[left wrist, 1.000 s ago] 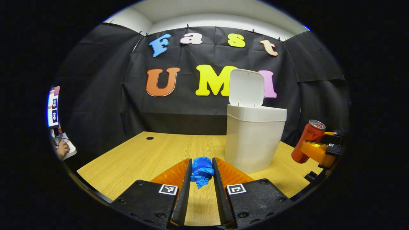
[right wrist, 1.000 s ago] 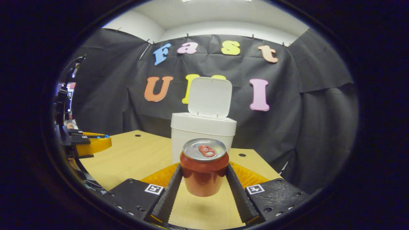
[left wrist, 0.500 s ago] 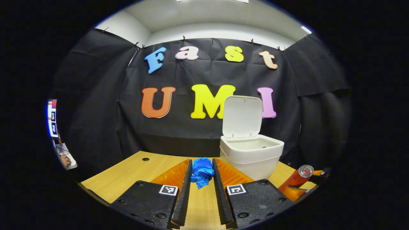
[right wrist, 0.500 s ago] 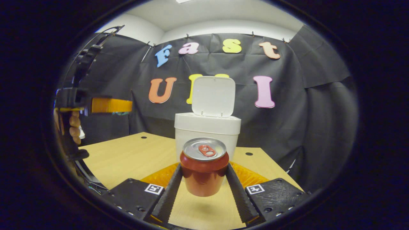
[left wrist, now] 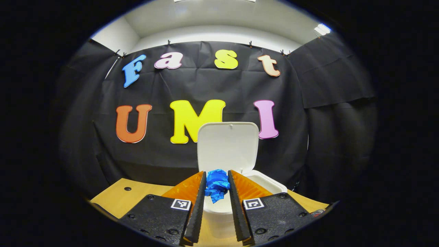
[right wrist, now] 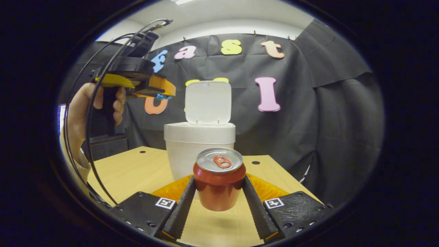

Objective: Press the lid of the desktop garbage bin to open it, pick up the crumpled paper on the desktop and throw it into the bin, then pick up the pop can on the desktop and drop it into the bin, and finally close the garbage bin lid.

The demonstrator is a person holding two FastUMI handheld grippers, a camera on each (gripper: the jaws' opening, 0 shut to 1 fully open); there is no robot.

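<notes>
A: In the left gripper view we see our left gripper (left wrist: 216, 187) with its fingers (left wrist: 198, 206) pressed on both sides of the blue crumpled paper (left wrist: 216, 185), holding it above the open mouth of the white garbage bin (left wrist: 271, 185)

B: Agreed, and the bin's lid (left wrist: 227, 145) stands upright behind the paper, hinged at the far rim. A strip of the wooden tabletop (left wrist: 116, 197) shows to the left of the bin

A: In the right gripper view our right gripper (right wrist: 219, 192) has its fingers (right wrist: 180, 209) closed on either side of the red pop can (right wrist: 219, 183), which is upright and lifted off the tabletop (right wrist: 137, 171), with its shadow below it

B: There the garbage bin (right wrist: 199, 145) stands behind the can, near the far edge of the tabletop, lid (right wrist: 208, 102) raised

A: At upper left of that view a hand (right wrist: 85, 109) holds the left gripper (right wrist: 156, 90) higher than the bin's rim and left of the lid, a bit of blue showing under its tip. We cannot tell from that view how far it reaches over the opening
</notes>
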